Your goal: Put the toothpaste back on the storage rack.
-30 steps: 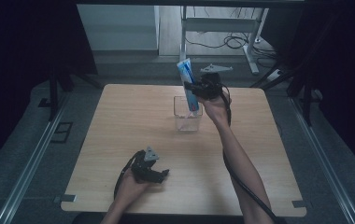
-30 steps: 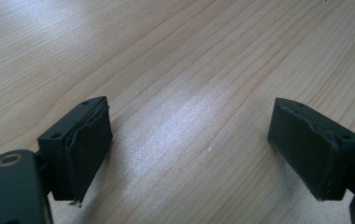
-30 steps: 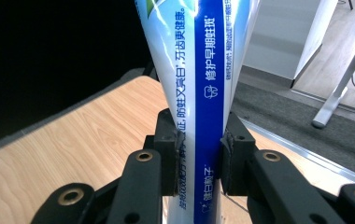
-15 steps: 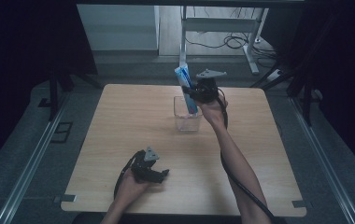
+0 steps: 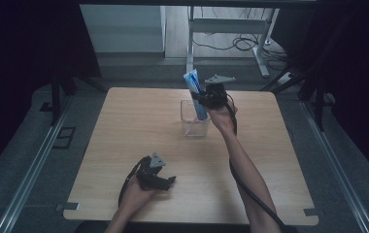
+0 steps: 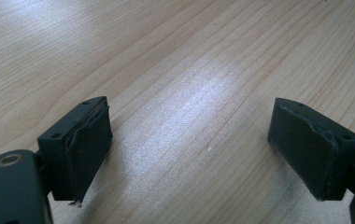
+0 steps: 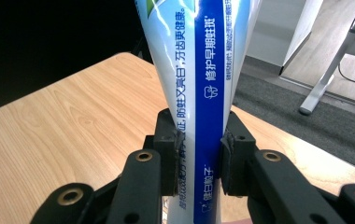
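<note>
- High view: right gripper (image 5: pixel 206 98) clamping a toothpaste tube (image 5: pixel 192 83) upright, lower end inside the clear cup (image 5: pixel 194 120) mid-surface. Step judged as lowering the tube in; next calls for a straight drop inside the rim, then release. Left gripper (image 5: pixel 165 181) resting near the front edge of the surface (image 5: pixel 124 126), well apart.
- Left gripper view: fingers (image 6: pixel 89 140) spread wide over bare wood.
- Right gripper view: fingers (image 7: pixel 168 149) pressed on both sides of the tube (image 7: pixel 203 93); far corner close behind.

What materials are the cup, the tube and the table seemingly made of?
Cup: clear glass or plastic; the table shows through it. Toothpaste tube: glossy printed plastic or laminate, with highlights. Table: light wood or wood-look laminate, satin, with visible grain.
</note>
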{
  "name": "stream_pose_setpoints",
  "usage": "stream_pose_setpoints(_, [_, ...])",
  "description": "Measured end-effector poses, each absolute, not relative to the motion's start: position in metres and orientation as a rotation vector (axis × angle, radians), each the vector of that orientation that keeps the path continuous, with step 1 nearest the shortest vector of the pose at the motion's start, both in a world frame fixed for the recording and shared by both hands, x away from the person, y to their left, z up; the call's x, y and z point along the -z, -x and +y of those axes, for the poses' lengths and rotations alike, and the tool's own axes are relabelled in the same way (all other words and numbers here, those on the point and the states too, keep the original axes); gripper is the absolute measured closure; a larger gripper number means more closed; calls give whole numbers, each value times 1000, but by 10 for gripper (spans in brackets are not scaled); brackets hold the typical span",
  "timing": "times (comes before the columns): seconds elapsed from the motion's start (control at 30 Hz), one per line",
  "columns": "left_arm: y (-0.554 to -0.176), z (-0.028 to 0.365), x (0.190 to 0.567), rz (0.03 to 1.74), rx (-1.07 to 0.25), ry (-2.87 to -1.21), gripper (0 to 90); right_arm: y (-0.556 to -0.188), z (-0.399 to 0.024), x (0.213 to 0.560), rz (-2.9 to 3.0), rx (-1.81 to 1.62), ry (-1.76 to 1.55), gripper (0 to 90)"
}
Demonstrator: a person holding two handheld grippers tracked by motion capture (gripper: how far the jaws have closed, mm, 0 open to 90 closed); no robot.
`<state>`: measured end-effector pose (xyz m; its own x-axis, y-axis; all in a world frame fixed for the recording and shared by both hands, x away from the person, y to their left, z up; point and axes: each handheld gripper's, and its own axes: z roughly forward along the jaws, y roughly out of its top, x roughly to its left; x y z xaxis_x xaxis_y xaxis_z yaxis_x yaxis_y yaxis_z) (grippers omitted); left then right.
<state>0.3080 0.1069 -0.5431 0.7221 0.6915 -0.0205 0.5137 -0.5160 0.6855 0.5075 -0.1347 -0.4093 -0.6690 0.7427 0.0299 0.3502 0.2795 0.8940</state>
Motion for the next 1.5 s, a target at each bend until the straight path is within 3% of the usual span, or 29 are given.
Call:
stream_pose_setpoints(0.63, [-308, 107, 543, 914, -332, -2232, 135, -508, -128, 438, 2215, -1271, -963, 708])
stream_pose_setpoints(1.5, [-308, 107, 543, 914, -331, -2232, 135, -498, -126, 453, 2299, -1203, -892, 671])
